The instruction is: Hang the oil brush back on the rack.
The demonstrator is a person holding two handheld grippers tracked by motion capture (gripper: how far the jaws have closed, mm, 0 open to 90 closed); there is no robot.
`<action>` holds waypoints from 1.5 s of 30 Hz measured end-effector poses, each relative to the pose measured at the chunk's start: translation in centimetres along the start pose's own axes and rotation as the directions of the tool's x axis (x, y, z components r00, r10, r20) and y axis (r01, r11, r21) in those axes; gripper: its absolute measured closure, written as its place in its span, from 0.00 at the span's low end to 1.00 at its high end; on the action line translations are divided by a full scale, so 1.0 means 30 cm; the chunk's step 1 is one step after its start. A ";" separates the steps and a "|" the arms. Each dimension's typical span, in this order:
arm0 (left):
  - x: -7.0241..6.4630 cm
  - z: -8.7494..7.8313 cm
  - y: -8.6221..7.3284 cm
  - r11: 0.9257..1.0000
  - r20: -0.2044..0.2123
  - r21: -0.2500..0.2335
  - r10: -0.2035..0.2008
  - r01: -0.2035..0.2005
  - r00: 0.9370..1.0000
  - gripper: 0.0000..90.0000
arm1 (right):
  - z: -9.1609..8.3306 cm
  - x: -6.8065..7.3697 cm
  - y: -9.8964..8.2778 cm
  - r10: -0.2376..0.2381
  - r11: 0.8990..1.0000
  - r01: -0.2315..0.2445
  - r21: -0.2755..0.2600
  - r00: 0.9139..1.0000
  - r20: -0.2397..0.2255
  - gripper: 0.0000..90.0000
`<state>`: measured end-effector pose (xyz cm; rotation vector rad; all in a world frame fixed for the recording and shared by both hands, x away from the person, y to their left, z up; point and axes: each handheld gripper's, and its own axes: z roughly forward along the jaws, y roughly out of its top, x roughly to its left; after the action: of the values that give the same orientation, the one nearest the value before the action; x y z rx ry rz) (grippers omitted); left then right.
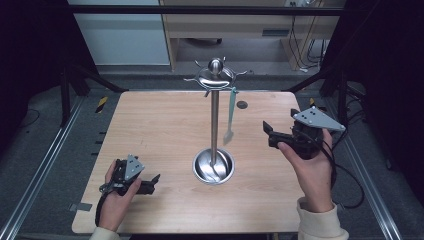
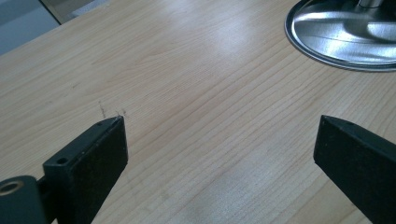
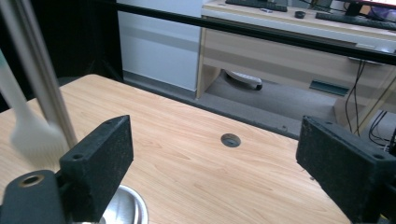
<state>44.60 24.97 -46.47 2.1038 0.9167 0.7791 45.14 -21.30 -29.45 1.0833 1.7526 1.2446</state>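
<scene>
A steel utensil stand (image 1: 214, 115) rises from a round base (image 1: 213, 166) in the middle of the wooden table (image 1: 150, 130). A pale green spatula (image 1: 230, 117) hangs from one of its top hooks, on the right side. My left gripper (image 1: 154, 182) rests low on the table at the front left, open, with bare wood between its jaws; the base's rim (image 2: 345, 39) lies ahead of it. My right gripper (image 1: 266, 131) is held above the table to the right of the stand, open and holding nothing. The pole (image 3: 39, 74) and blurred spatula (image 3: 28, 130) show at its left.
A small round hole (image 1: 242, 104) sits in the table behind the stand. Black frame bars run along both sides and across the back. A wooden desk with cables stands beyond the table's far edge.
</scene>
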 end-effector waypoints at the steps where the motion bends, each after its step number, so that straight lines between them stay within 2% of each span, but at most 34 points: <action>1: 0.000 0.000 0.000 1.000 0.000 -0.001 -0.001 0.001 1.000 0.03 | -0.001 -0.007 -0.002 0.002 1.000 -0.001 -0.003 1.000 0.004 0.11; 9: 0.001 -0.002 0.000 1.000 0.001 -0.006 -0.004 0.004 1.000 0.03 | -0.014 -0.068 -0.022 0.024 0.999 -0.024 -0.023 0.999 0.037 0.08; 15: 0.001 -0.001 0.000 1.000 0.003 -0.004 -0.005 0.005 1.000 0.03 | -0.001 -0.099 -0.046 0.038 0.999 -0.038 -0.010 0.998 0.051 0.08; 25: 0.000 0.001 0.000 1.000 0.008 -0.003 -0.004 0.004 1.000 0.03 | 0.056 -0.144 -0.126 0.029 0.998 -0.034 0.054 0.995 0.096 0.09; 35: -0.001 0.001 -0.001 1.000 0.008 -0.001 -0.001 0.001 1.000 0.03 | 0.143 -0.151 -0.223 0.019 0.988 -0.032 0.149 0.996 0.085 0.09; 45: 0.002 0.000 -0.002 1.000 0.003 -0.001 -0.004 0.004 1.000 0.03 | 0.203 -0.142 -0.304 0.000 0.977 -0.014 0.212 0.998 0.064 0.11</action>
<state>44.60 25.03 -46.49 2.1017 0.9182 0.7736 50.20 -24.71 -39.51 1.2377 1.8659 1.0320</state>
